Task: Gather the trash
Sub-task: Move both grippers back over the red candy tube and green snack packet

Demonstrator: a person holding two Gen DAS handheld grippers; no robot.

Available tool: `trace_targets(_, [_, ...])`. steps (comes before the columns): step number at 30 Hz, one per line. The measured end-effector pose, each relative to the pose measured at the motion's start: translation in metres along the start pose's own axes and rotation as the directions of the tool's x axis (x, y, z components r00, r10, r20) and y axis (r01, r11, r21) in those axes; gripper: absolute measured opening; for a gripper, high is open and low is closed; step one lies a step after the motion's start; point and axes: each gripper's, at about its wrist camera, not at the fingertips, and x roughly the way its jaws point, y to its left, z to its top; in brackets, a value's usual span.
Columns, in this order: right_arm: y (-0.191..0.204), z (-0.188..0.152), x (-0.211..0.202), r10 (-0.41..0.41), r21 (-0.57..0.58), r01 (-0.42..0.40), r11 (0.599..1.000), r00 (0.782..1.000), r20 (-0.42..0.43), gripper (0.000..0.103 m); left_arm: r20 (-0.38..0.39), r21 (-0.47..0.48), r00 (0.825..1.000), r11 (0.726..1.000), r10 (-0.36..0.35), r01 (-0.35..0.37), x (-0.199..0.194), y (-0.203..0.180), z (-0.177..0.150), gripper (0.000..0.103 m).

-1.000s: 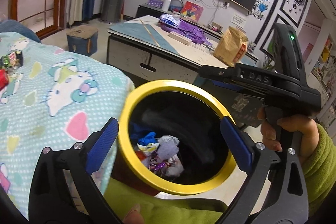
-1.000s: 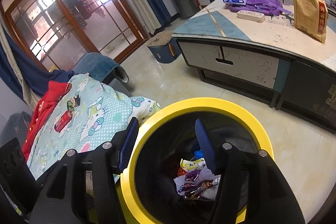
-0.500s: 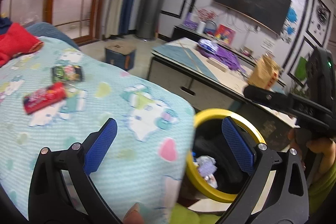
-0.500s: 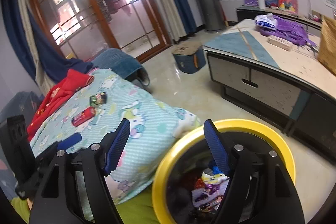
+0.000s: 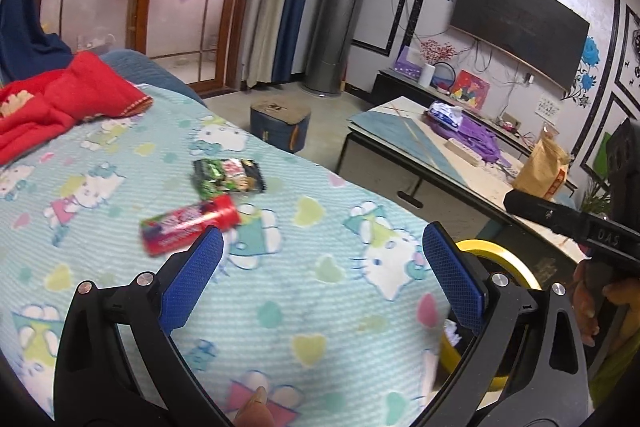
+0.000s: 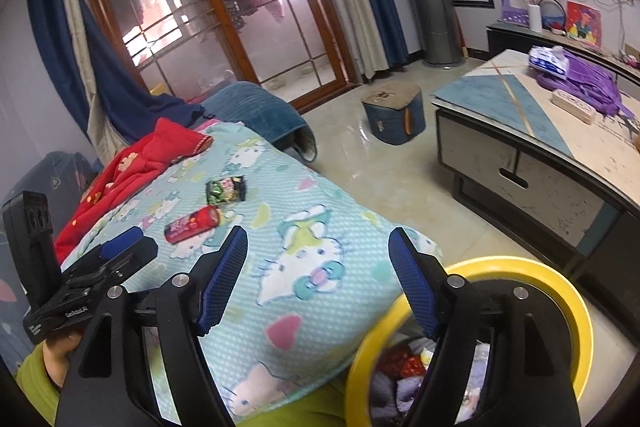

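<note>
Trash lies on the pale blue cartoon-cat blanket (image 5: 304, 291): a red cylindrical snack wrapper (image 5: 190, 224) and, just beyond it, a green-and-black foil packet (image 5: 228, 177). Both the left gripper (image 5: 320, 275) and the right gripper (image 6: 318, 275) gape wide, holding nothing. Beside the blanket's edge stands the yellow-rimmed black bin (image 6: 560, 279), part-filled with wrappers.

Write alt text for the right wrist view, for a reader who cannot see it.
The open, empty right gripper points over a cartoon-cat blanket where a red wrapper and a green packet lie. A yellow-rimmed bin of trash sits at lower right, the left gripper at left.
</note>
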Motion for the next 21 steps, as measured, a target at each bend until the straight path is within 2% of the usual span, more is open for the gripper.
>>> trace_targets(10, [0.041,0.028,0.048,0.077,-0.037,-0.079,0.996,0.996,-0.037,0.071,-0.052,0.047,0.996,0.997,0.071,-0.069,0.014,0.048,0.005,0.092])
trace_targets(14, [0.054,0.037,0.074,0.102,-0.048,-0.106,0.993,0.992,-0.075,0.071,-0.080,0.108,0.991,0.989,0.112,-0.103,0.028,0.061,0.008,0.091])
trace_targets(16, [0.060,0.041,0.087,0.114,-0.049,-0.119,0.992,0.989,-0.096,0.071,-0.093,0.115,0.991,0.989,0.099,-0.088,0.035,0.067,0.010,0.086])
trace_targets(21, [0.069,0.050,0.121,0.122,-0.058,-0.131,0.990,0.982,-0.145,0.071,-0.162,0.133,0.984,0.990,0.067,-0.046,0.058,0.080,0.012,0.085])
